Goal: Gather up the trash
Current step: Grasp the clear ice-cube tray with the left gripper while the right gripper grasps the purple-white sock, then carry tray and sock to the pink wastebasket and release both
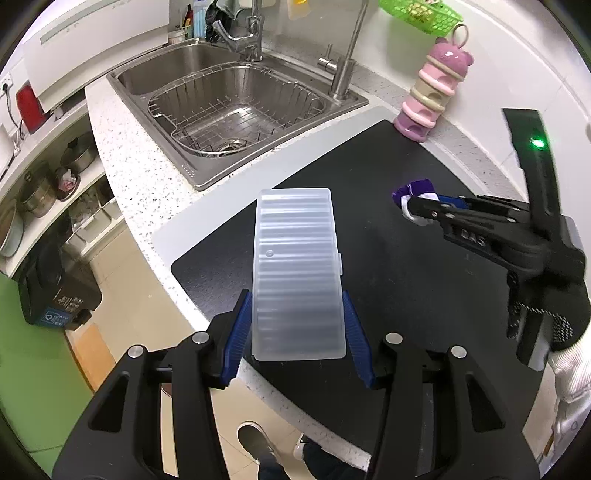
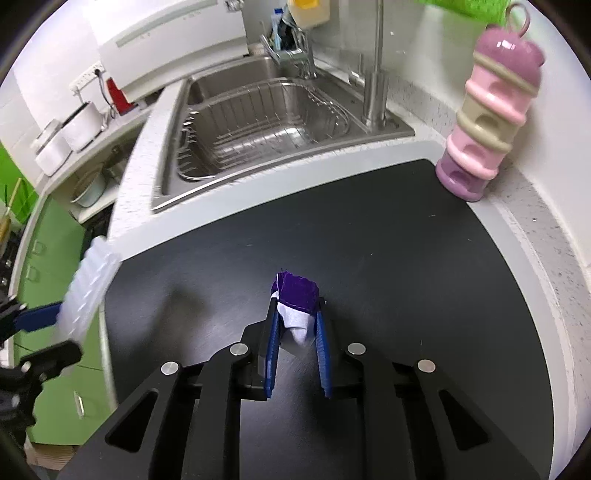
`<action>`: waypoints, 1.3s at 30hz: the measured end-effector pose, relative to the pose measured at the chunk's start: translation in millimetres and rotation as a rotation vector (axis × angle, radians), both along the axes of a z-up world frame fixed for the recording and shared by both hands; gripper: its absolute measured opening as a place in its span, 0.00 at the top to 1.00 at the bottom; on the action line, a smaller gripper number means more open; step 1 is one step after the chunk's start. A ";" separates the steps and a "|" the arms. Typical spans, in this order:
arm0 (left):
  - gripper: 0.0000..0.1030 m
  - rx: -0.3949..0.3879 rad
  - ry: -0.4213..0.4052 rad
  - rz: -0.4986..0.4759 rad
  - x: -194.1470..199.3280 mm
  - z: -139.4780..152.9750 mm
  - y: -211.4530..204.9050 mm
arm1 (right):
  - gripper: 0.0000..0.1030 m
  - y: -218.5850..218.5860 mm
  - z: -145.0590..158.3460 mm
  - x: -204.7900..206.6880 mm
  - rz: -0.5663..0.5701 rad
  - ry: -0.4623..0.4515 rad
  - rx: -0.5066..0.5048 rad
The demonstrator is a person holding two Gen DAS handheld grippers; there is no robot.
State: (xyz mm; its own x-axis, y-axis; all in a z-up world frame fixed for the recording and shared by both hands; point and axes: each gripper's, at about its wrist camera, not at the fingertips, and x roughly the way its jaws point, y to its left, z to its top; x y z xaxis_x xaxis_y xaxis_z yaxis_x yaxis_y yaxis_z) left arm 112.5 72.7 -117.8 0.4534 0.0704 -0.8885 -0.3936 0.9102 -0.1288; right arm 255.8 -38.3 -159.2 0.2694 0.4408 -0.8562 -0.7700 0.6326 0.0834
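Note:
My left gripper [image 1: 297, 317] is shut on a clear ribbed plastic box [image 1: 297, 266] and holds it above the front edge of the black mat [image 1: 369, 229]. The box also shows at the left of the right wrist view [image 2: 90, 284]. My right gripper [image 2: 295, 325] is shut on a purple and white crumpled wrapper [image 2: 295, 299] just above the mat [image 2: 369, 258]. In the left wrist view the right gripper [image 1: 413, 210] reaches in from the right with the wrapper [image 1: 412, 192] at its tips.
A steel sink [image 1: 221, 107] with a wire rack lies behind the mat. A pink stacked container [image 1: 432, 92] stands at the mat's back right corner. A dark bin [image 1: 55, 291] sits on the floor at left. A green basket [image 1: 421, 13] hangs above.

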 end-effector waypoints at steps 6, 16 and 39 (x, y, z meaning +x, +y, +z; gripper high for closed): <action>0.52 0.007 -0.028 -0.040 -28.3 17.9 2.8 | 0.83 -7.2 36.0 -43.2 0.041 -0.045 0.026; 0.52 0.030 -0.048 -0.025 -113.2 34.1 23.9 | 0.83 8.1 72.8 -137.7 0.144 -0.084 0.080; 0.52 -0.043 0.072 0.299 -297.0 -165.9 171.8 | 0.83 196.3 -97.2 -290.7 0.468 0.069 -0.016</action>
